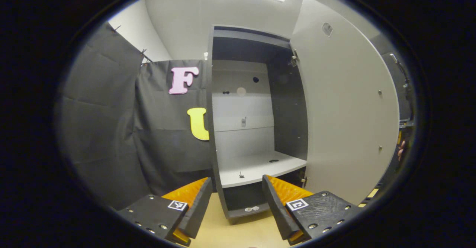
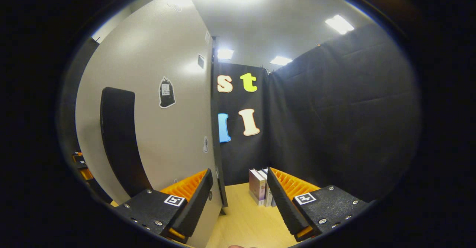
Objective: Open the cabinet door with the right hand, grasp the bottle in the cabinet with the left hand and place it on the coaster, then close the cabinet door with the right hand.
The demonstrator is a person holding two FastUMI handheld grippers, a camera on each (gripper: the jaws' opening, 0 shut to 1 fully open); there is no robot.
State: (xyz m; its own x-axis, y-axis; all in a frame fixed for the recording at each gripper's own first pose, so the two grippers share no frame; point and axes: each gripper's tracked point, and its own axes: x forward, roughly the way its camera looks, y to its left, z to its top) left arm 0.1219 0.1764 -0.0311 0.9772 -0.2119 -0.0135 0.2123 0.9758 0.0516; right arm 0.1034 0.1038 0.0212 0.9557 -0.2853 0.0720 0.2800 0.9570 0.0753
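- The left gripper has its fingers wide apart and nothing is between them. It points at the cabinet from just in front, above the wooden surface.
- The right gripper also has its fingers spread wide and holds nothing. The edge of the door stands in the gap between them, nearer to the left finger; I cannot tell if any finger touches it.
- The door is swung out wide to the right side of the cabinet in the left gripper view, so the opening step looks done.
- The shelf inside carries no bottle; I see there only small dark marks. The bottle and the coaster are not to be found in these pictures, so I cannot say where the bottle is now.
- My judgement: with the shelf bare and the left fingers free, the bottle is probably already taken out and put down, but this I cannot confirm.
- What is left, as it seems, is to close the door. The right gripper at the door's edge fits this step.
- Some books stand on the surface behind the right gripper, beside the booth's wall, apart from the door.
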